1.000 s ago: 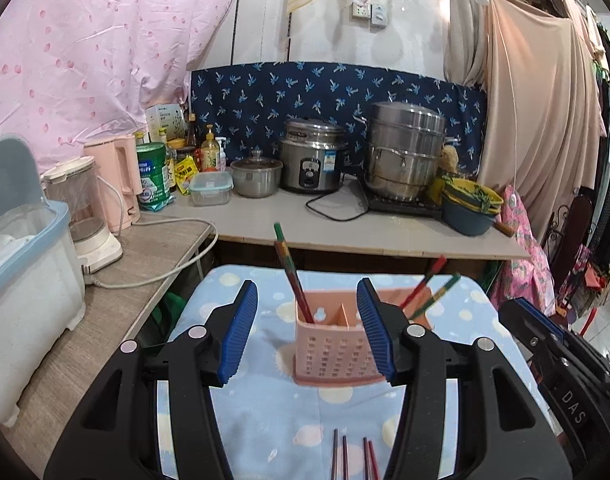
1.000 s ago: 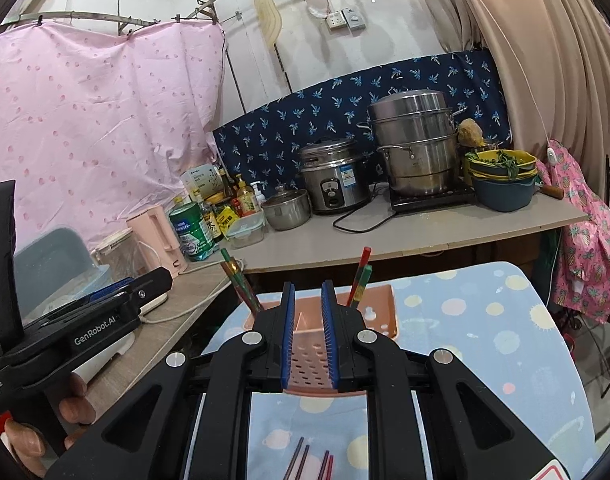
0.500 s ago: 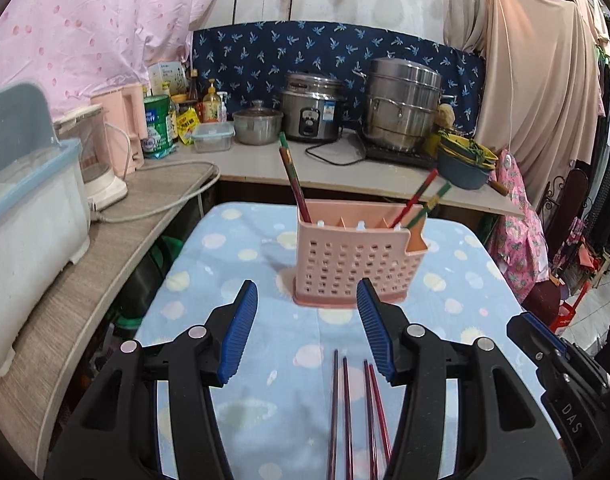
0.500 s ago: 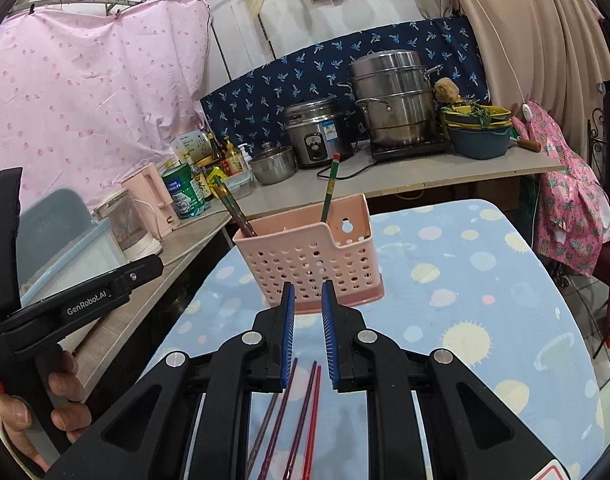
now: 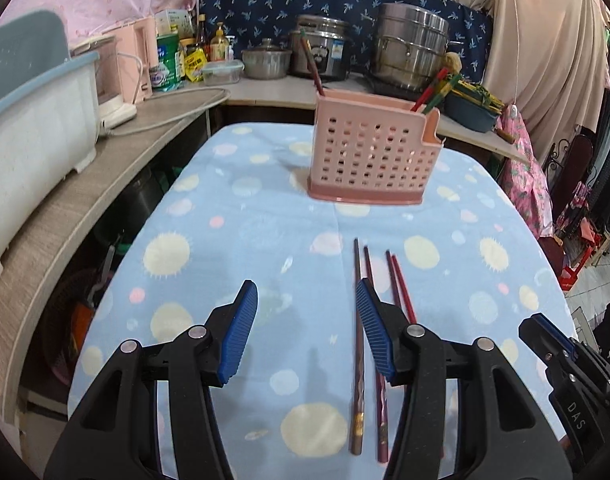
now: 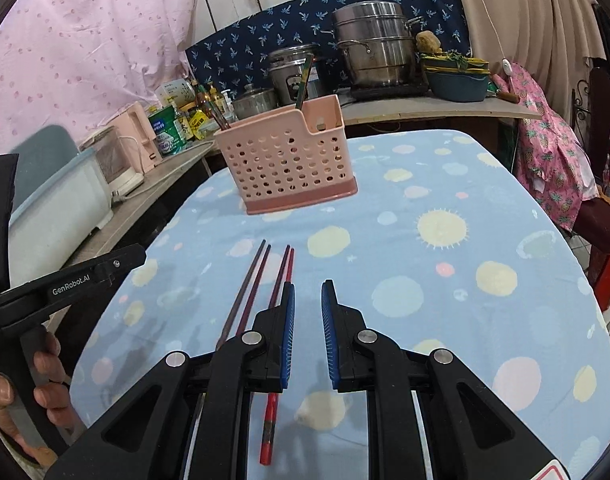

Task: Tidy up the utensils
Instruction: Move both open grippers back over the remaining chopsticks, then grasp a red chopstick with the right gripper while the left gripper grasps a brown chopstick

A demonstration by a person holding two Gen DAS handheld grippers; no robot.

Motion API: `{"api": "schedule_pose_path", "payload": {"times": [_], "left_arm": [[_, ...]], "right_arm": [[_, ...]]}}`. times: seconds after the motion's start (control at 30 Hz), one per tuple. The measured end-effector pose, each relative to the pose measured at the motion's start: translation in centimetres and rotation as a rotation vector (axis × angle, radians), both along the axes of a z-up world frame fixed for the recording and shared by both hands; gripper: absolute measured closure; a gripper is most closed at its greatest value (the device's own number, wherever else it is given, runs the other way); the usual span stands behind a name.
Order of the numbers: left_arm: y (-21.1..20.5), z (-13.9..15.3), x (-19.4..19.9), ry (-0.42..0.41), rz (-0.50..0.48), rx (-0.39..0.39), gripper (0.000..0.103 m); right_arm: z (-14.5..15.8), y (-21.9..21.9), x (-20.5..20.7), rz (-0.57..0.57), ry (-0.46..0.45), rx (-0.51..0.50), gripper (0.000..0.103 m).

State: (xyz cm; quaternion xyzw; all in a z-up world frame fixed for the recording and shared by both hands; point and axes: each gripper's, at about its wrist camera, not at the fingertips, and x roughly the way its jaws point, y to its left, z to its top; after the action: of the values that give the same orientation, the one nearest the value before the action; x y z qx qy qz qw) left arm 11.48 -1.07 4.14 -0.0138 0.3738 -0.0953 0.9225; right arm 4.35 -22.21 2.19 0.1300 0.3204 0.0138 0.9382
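Chopsticks (image 5: pixel 358 344) lie in a row of four on the blue spotted cloth (image 5: pixel 233 240) that covers our tabletop, their tips pointing toward the pink perforated utensil holder (image 5: pixel 371 156) that stands upright farther back. We count two dark brown sticks on the left of the row and two redder ones (image 6: pixel 279 292) on the right, close together and roughly parallel. More chopsticks (image 5: pixel 311 64) stand in the holder, one pair leaning at its left end and a red and green pair (image 5: pixel 435 92) leaning at its right end.

Our left gripper (image 5: pixel 307 332) hangs over the near part of the cloth with its blue pads well apart and nothing between them; its right finger covers part of the loose row. Our right gripper (image 6: pixel 307 332) hovers just to the right of the row, its pads parted by only a narrow gap and holding nothing, with the reddest stick passing beneath its left finger. In the right wrist view a hand (image 6: pixel 9 396) grips the handle of the left gripper at the left edge.

Behind the cloth, a counter (image 6: pixel 425 108) carries steel pots (image 6: pixel 373 52) and a rice cooker (image 5: pixel 323 54).
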Motion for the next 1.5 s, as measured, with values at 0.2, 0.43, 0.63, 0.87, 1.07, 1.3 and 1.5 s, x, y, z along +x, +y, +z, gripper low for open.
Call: {"api": "schedule_pose_path", "payload": {"times": [0.2, 0.43, 0.63, 0.87, 1.07, 1.3, 1.5], "left_arm": [[0.3, -2.8, -1.8, 0.049, -0.006, -0.003, 0.054], [0.4, -5.5, -3.6, 0.093, -0.02, 0.018, 0.053], [0.7, -6.7, -4.7, 0.121, -0.023, 0.019, 0.052], [1.0, -7.3, -5.3, 0.136, -0.024, 0.006, 0.045], [0.7, -7.5, -5.5, 0.147, -0.034, -0.004, 0.045], [-0.3, -7.8, -5.7, 0.153, -0.063, -0.001, 0.043], [-0.9, -8.3, -5.7, 0.172, -0.08, -0.008, 0.043]], "right_arm": [[-2.5, 1.2, -1.7, 0.029, 0.058, -0.005, 0.082], [-4.6, 3.1, -2.9, 0.073, 0.107, -0.018, 0.074], [-6.1, 4.5, -3.3, 0.098, 0.141, -0.013, 0.074], [-7.3, 5.5, -3.3, 0.113, 0.167, -0.027, 0.077], [-7.6, 5.8, -3.5, 0.109, 0.164, -0.076, 0.09], [-7.7, 5.3, -3.7, 0.094, 0.159, -0.072, 0.095], [-7.7, 4.6, -3.8, 0.066, 0.158, -0.064, 0.096]]}}
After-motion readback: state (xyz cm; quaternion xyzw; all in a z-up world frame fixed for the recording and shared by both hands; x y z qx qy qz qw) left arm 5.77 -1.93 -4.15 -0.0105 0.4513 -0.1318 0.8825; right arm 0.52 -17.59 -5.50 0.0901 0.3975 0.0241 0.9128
